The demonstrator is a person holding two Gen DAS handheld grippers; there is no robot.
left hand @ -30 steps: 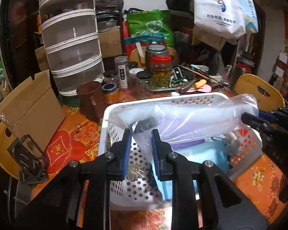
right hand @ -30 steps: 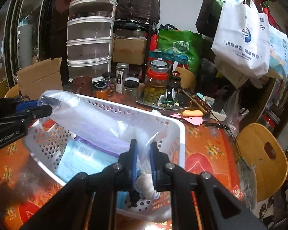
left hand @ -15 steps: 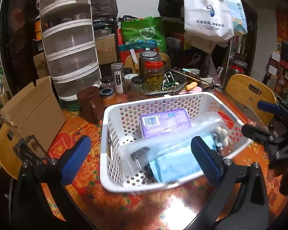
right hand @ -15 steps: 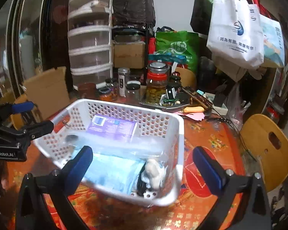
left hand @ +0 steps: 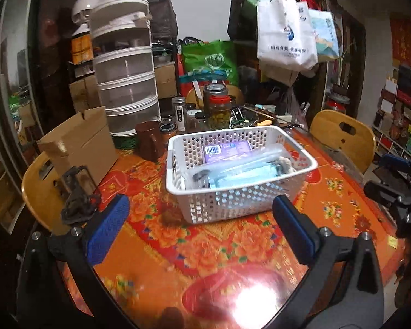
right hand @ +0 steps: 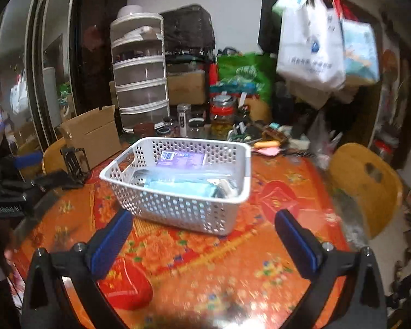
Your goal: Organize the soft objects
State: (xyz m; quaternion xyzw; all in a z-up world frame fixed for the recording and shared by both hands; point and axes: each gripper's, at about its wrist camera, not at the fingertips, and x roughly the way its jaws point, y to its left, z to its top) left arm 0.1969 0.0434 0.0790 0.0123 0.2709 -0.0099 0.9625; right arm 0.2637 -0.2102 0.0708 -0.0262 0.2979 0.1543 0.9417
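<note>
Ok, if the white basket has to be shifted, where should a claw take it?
Probably the near long rim of the white basket, from the front and above. The wall is thin and upright with an open top edge, so fingers can straddle it. The clear bag lies just inside; stay shallow.

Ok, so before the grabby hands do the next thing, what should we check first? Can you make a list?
1. Left gripper open with nothing between its fingers: ok.
2. Right gripper open with nothing between its fingers: ok.
3. White basket standing flat on the orange table: ok.
4. Clear plastic bag lying inside the basket, not hanging over the rim: ok.
5. Purple pack and blue pack inside the basket: ok.
6. More soft things left to put away: cannot tell; a dark cloth lies on the chair at the left, but whether it belongs is unclear.
</note>
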